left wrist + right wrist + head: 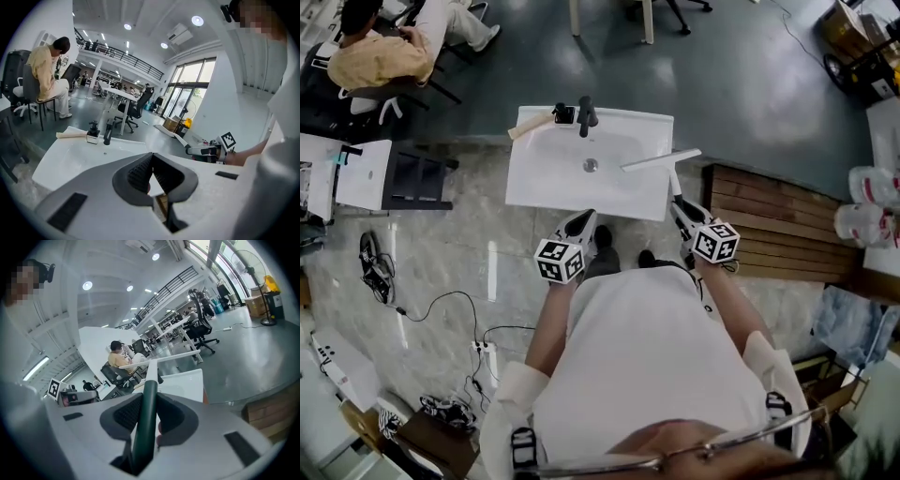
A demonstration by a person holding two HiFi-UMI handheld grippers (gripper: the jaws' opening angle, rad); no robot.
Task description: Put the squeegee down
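right tool (146, 414): clamped on squeegee (661, 160) handle | blade over sink (542, 178) right rim | left tool (152, 158): apparently pinched together, empty

We see a glossy white sink (542, 180), a matt wooden bench (769, 225), a shiny marbled floor (441, 248) and a smooth-handled squeegee (146, 413).

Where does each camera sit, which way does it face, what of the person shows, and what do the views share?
Head view: on the person's head, facing steeply down onto the white sink; shows their shirt, left claw and right claw.
Left gripper view: on the left claw, facing across the sink toward the faucet; jaws shut, shirt at right.
Right gripper view: on the right claw, facing along the clamped squeegee; shirt at left.
Shared: all three show the sink.
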